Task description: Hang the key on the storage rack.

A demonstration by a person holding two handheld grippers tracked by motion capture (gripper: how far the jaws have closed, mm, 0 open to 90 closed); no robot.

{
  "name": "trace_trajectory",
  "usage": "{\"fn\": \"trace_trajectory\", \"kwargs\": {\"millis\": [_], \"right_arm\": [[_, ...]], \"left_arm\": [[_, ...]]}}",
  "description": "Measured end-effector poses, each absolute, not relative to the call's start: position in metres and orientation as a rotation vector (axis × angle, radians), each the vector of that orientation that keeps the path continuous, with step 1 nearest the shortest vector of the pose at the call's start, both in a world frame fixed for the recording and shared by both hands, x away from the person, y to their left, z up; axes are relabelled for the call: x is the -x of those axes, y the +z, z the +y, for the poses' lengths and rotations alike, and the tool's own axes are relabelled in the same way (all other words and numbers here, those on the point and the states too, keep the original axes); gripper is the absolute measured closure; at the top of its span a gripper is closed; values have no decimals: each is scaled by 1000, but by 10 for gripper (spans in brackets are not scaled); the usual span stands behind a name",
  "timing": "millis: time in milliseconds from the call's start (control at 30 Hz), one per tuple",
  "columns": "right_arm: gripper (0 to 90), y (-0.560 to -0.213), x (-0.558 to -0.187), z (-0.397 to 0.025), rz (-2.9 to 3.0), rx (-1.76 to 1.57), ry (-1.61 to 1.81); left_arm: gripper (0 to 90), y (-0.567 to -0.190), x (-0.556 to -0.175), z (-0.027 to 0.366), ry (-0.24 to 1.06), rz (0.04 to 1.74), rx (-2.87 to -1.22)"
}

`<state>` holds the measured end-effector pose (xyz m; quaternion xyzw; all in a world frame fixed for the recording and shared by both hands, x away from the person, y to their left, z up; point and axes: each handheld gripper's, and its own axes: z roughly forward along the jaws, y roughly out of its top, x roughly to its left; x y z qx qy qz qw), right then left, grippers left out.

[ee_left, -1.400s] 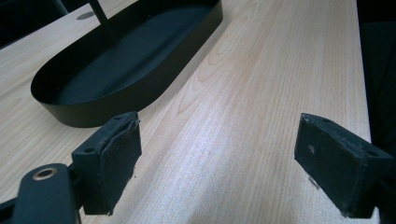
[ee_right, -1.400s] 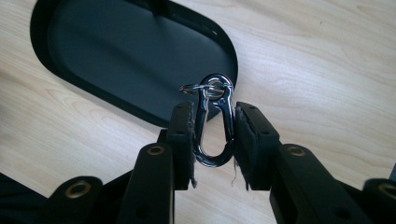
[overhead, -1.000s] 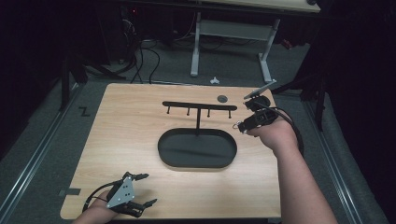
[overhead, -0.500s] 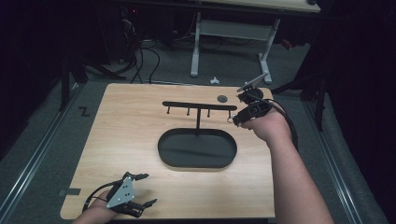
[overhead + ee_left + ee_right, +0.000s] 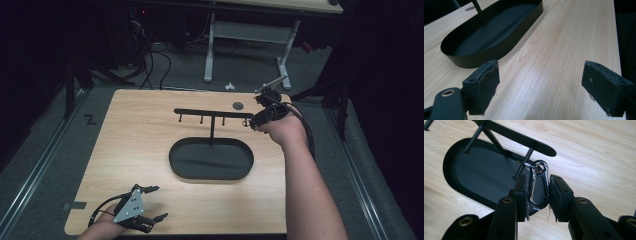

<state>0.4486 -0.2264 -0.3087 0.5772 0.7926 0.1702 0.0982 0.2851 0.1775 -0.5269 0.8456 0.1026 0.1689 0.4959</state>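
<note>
From the high view, a wooden table (image 5: 150,135) holds a black oval tray (image 5: 211,160) in the middle. A thin post stands up from the tray and carries a black bar with little pegs (image 5: 212,113) hanging down. A small dark round spot (image 5: 238,105) sits on the table past the bar. The right gripper (image 5: 254,122) is at the right end of the bar. The left gripper (image 5: 156,203) rests at the near left edge of the table, well apart from the tray.

In the left gripper view, its two black pads (image 5: 482,85) are wide apart with nothing between them. The tray (image 5: 491,48) lies just beyond.

In the right gripper view, the right gripper (image 5: 538,195) is clamped on a shiny metal clip (image 5: 539,185). A small ring (image 5: 525,164) at the top of the clip sits right by a peg (image 5: 524,162) under the bar (image 5: 524,138).
</note>
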Motion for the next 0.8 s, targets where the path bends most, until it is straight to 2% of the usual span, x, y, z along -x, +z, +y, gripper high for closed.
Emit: {"fn": "trace_trajectory", "kwargs": {"millis": [300, 800], "right_arm": [[684, -320, -452, -229, 2329, -1739, 501], [630, -319, -450, -226, 2317, -1728, 505]], "left_arm": [[153, -527, -285, 177, 411, 250, -2048], [153, -527, -285, 177, 411, 248, -2049]]}}
